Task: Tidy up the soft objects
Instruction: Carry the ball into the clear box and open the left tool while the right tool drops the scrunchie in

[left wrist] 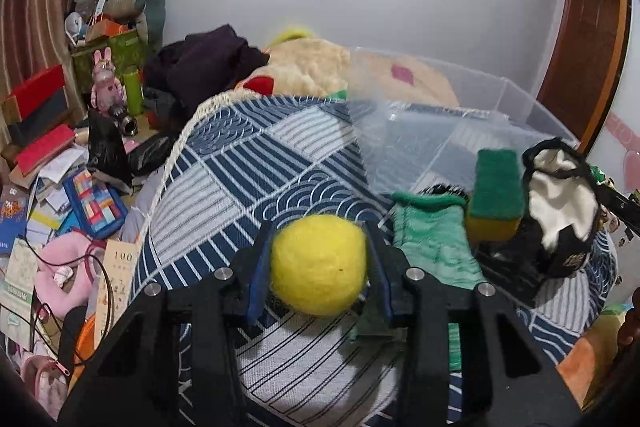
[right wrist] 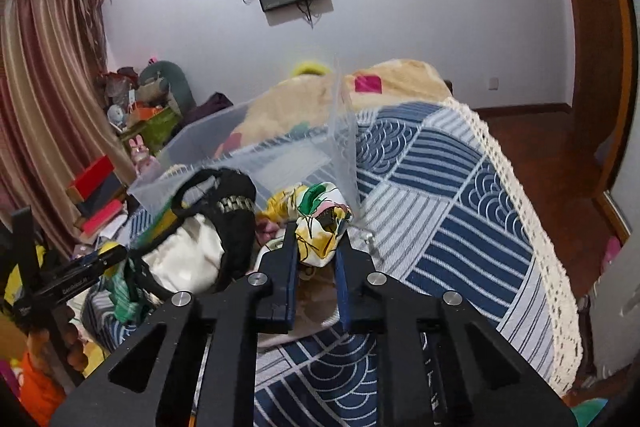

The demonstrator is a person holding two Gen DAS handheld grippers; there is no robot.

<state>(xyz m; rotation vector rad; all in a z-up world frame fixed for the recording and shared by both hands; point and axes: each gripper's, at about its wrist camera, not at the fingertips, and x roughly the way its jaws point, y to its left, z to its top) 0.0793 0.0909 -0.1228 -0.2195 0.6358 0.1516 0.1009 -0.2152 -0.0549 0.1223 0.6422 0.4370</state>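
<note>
My left gripper (left wrist: 320,231) is shut on a yellow felt ball (left wrist: 319,264) and holds it above the blue patterned bedspread (left wrist: 240,171). To its right lie a green cloth (left wrist: 434,239), a green-and-yellow sponge (left wrist: 496,193) and a black-and-white pouch (left wrist: 560,211). My right gripper (right wrist: 318,227) is shut on a yellow, green and white floral cloth (right wrist: 320,223), just in front of the clear plastic bin (right wrist: 248,147). The pouch (right wrist: 208,227) lies to its left. The bin also shows in the left wrist view (left wrist: 460,123).
A beige plush blanket (left wrist: 320,67) and dark clothes (left wrist: 208,63) lie behind the bin. Books, bags and toys clutter the floor at left (left wrist: 60,187). The bed's lace edge (right wrist: 532,227) drops to a wooden floor at right. The left gripper's body (right wrist: 60,279) is beside the pouch.
</note>
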